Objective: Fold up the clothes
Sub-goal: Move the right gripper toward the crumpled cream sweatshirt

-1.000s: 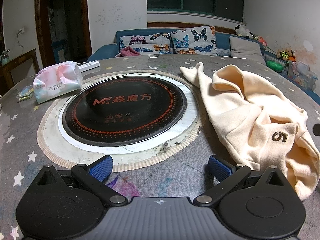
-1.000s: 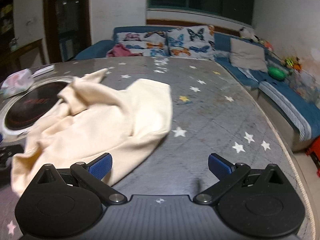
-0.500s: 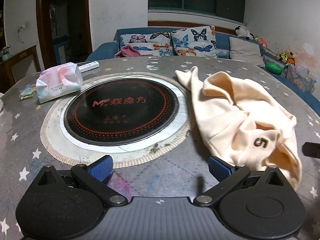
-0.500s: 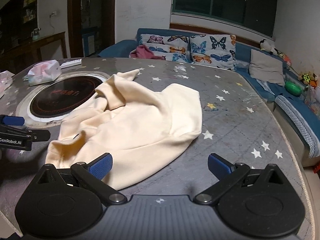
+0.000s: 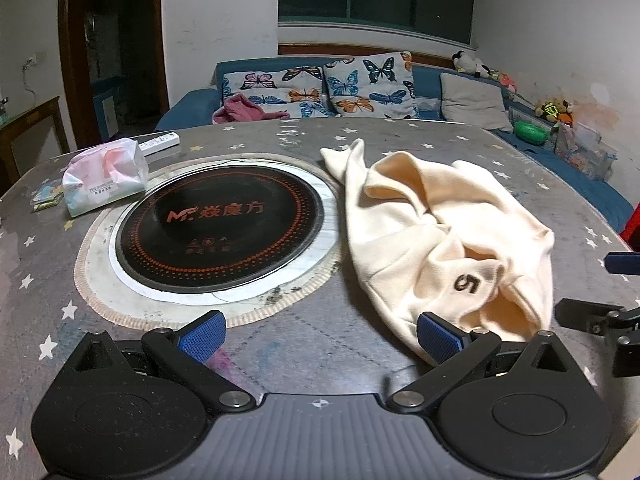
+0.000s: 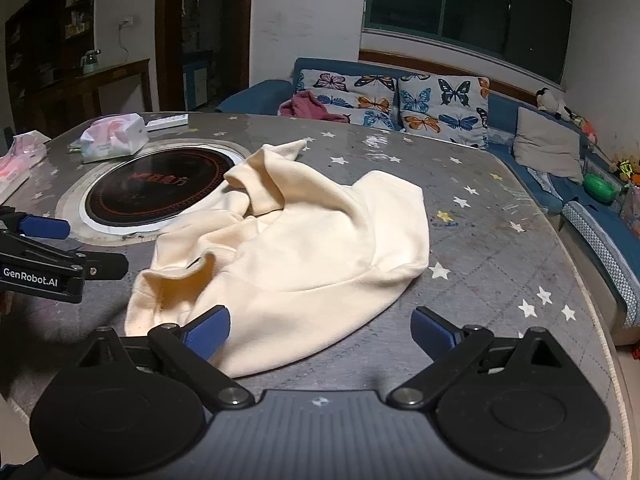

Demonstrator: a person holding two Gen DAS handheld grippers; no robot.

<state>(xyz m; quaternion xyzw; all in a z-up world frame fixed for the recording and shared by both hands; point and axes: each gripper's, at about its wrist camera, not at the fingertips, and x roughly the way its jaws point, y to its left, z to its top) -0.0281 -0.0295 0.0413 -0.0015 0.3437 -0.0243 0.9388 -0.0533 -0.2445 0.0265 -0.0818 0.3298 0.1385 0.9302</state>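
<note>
Left gripper: seen from the left wrist camera, jaws spread wide with nothing between them, low over the table near its front edge.
Left gripper's right finger pad: just at the near hem of the garment; contact cannot be told.
Garment: cream sweatshirt, crumpled in a heap on the table to the right of the round cooktop; a dark "5" shows on a fold near the front.
Sleeve end: stretches toward the far side, beside the cooktop's rim.
Tissue pack: on the table left of the cooktop, with a remote control just behind it.
Right gripper, in this view: partly visible at the right edge.

Right gripper: from the right wrist camera, jaws wide apart and empty, above the garment's near edge.
Garment in this view: lies rumpled in the middle of the table, its left part overlapping the cooktop's rim.
Left gripper in this view: enters from the left, near the garment's left end, fingers apart.
Sofa: behind the table, with butterfly cushions.
</note>
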